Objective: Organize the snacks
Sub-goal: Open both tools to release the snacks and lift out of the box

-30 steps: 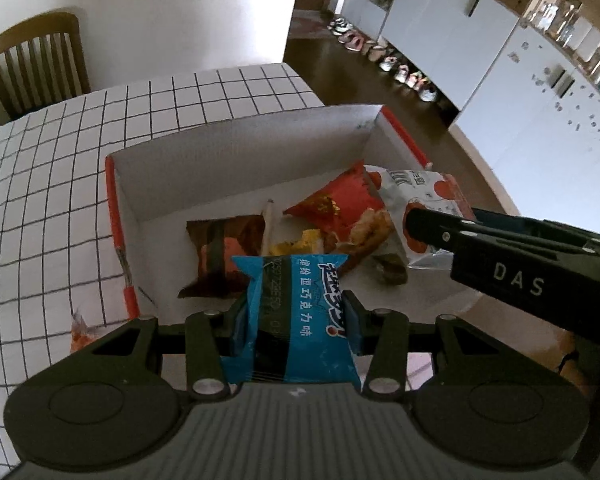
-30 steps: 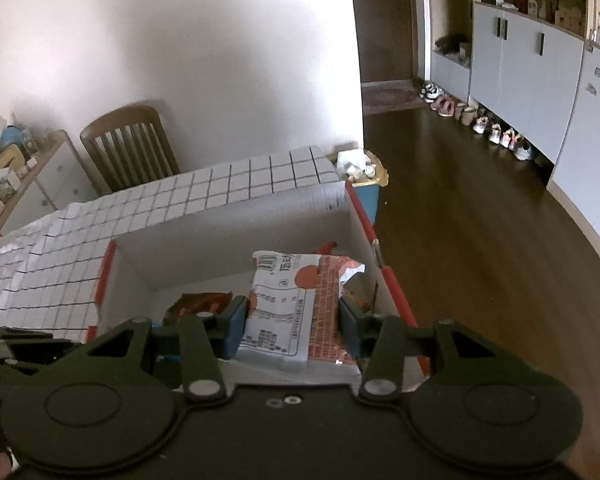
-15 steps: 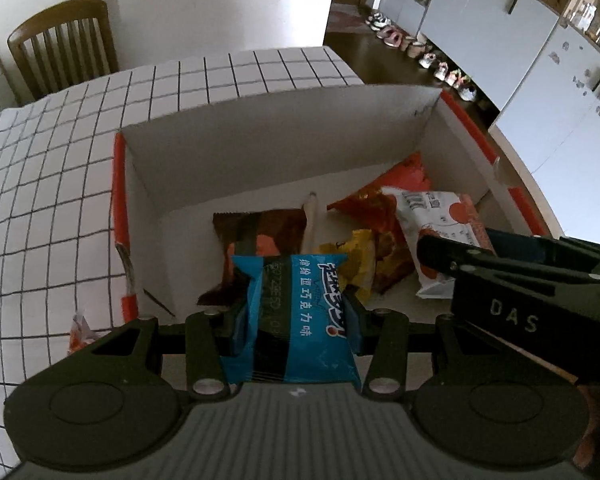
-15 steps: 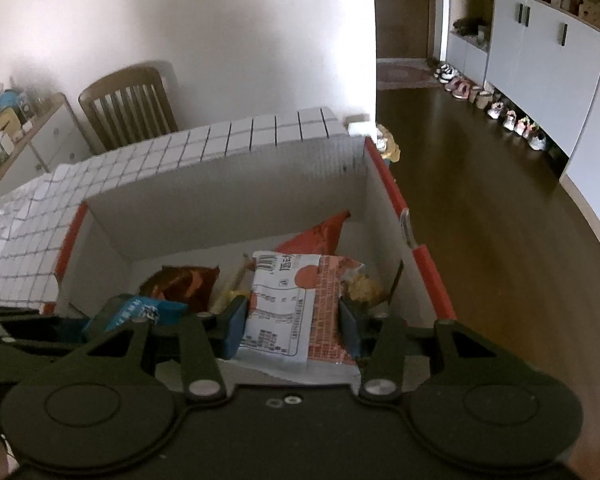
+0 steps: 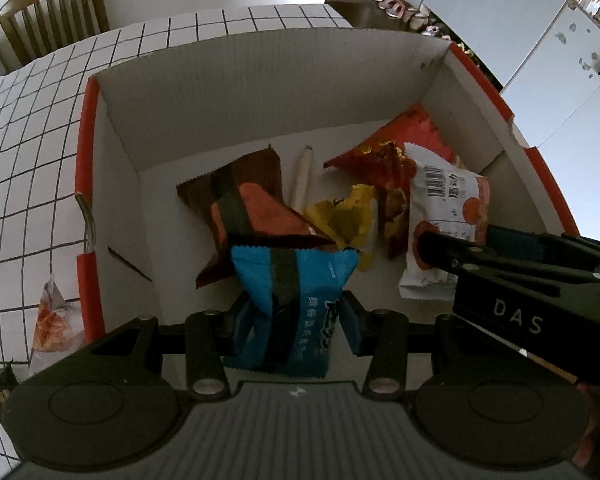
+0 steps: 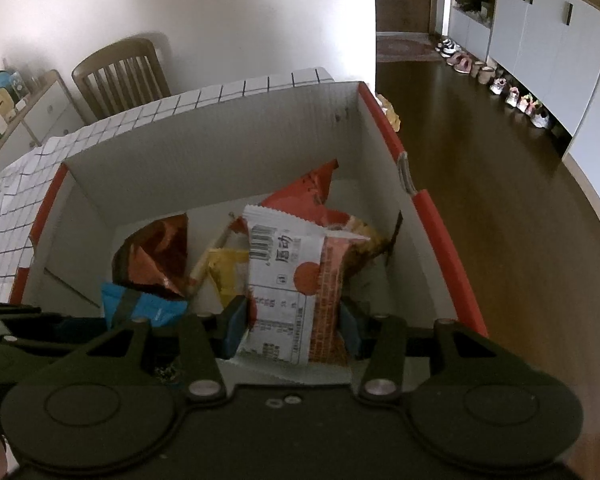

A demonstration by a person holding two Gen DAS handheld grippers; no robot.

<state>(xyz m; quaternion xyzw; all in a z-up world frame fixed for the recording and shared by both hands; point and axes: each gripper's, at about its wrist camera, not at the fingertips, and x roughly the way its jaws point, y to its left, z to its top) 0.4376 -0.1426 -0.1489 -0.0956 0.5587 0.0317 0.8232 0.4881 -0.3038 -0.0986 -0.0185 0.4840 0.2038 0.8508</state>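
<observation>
A white cardboard box with red rims (image 5: 260, 92) stands on the checked table; it also shows in the right wrist view (image 6: 236, 152). My left gripper (image 5: 290, 324) is shut on a blue snack packet (image 5: 292, 288), which now tips forward into the box. My right gripper (image 6: 292, 324) is shut on a white and orange snack packet (image 6: 288, 280), held low over the box's right side; this packet also shows in the left wrist view (image 5: 446, 208). Inside the box lie a brown packet (image 5: 240, 200), a red packet (image 5: 384, 152) and a yellow packet (image 5: 344, 216).
A loose orange-printed packet (image 5: 52, 320) lies on the table left of the box. A wooden chair (image 5: 56, 8) stands beyond the table. White cupboards (image 6: 548, 40) and a row of shoes line the dark floor at the right.
Both grippers have moved forward and down over the box. The blue packet has tipped forward between the left fingers. The white and orange packet is lower in the box.
</observation>
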